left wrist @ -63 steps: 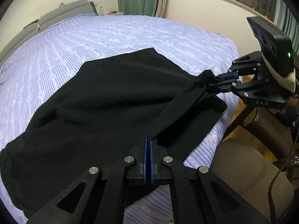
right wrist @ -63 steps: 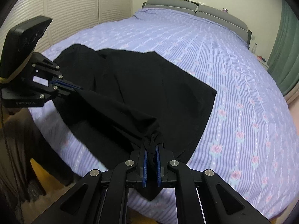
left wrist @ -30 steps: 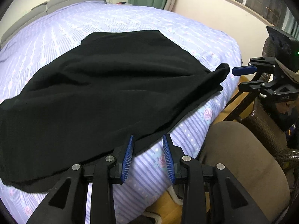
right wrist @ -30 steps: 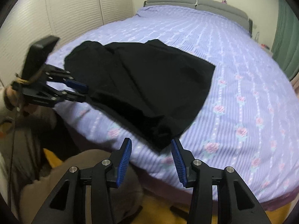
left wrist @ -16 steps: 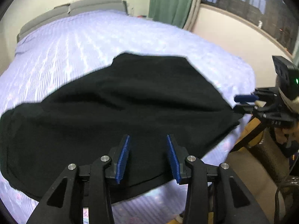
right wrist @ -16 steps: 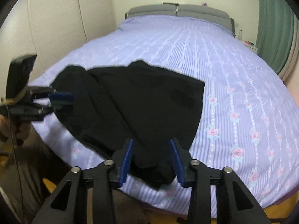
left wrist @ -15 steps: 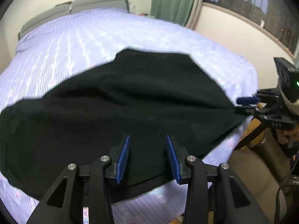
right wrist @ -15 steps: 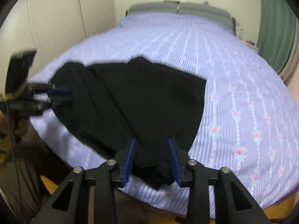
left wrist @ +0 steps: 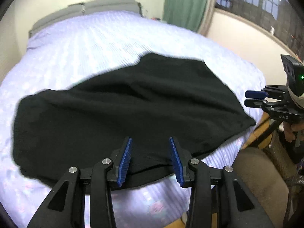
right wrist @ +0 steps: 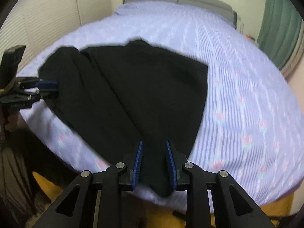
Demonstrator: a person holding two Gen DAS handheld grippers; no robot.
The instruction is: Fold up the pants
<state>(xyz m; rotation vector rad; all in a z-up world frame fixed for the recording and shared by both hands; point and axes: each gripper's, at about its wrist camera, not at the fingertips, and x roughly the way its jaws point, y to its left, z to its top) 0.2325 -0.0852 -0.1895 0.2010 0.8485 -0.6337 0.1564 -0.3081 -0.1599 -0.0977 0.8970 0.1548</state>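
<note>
The black pants (left wrist: 123,110) lie folded lengthwise on the lilac bed, near its foot edge. My left gripper (left wrist: 150,142) is open, its blue pads above the pants' near hem and holding nothing. My right gripper (right wrist: 153,146) is open over the pants (right wrist: 142,95) at their narrow end, which hangs over the bed edge. In the left wrist view the right gripper (left wrist: 250,98) hovers just right of the pants' corner. In the right wrist view the left gripper (right wrist: 49,89) sits at the pants' left end.
The bed (left wrist: 85,43) has a grey headboard (left wrist: 85,9). A brown chair (left wrist: 262,180) stands at the foot of the bed, with yellow floor (right wrist: 275,203) below. A green curtain (left wrist: 186,3) and a window are at the back right, a white wardrobe (right wrist: 47,19) at the left.
Both grippers let go of the pants, opened and pulled back. The pants dropped flat on the bed. Both grippers have since moved in again over the pants' near edge.
</note>
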